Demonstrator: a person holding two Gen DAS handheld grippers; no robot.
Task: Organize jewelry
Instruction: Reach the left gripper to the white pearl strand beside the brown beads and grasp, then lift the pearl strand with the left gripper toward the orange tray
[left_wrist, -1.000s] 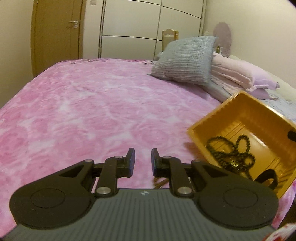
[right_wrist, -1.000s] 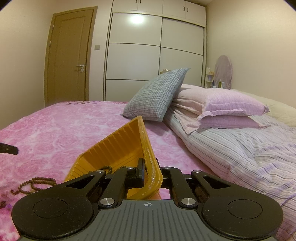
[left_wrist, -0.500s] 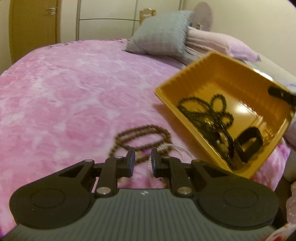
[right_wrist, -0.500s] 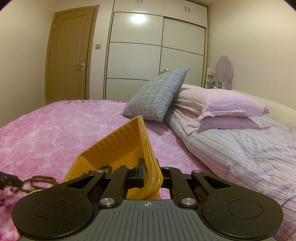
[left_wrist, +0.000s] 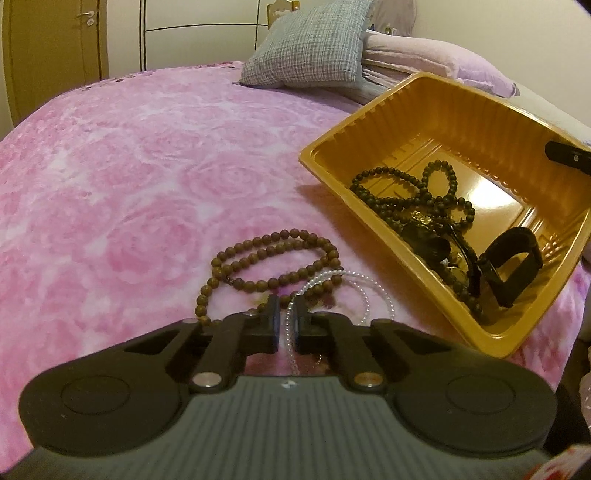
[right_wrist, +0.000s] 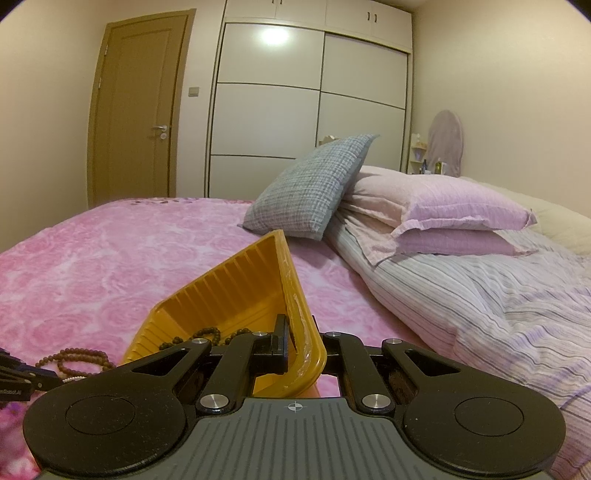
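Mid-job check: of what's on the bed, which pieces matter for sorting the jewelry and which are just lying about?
Belongs to the job:
- yellow plastic tray, rim clamped by right gripper
- dark bead strands and black strap in it
- brown wooden bead necklace on the bedspread
- clear bead strand, at left gripper

Lying about:
- grey checked cushion
- lilac pillows
- striped sheet

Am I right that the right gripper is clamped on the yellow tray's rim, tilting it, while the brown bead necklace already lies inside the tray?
Not quite. The left wrist view shows the brown bead necklace still on the pink bedspread, beside the yellow tray, not inside. The right gripper does clamp the tilted rim.
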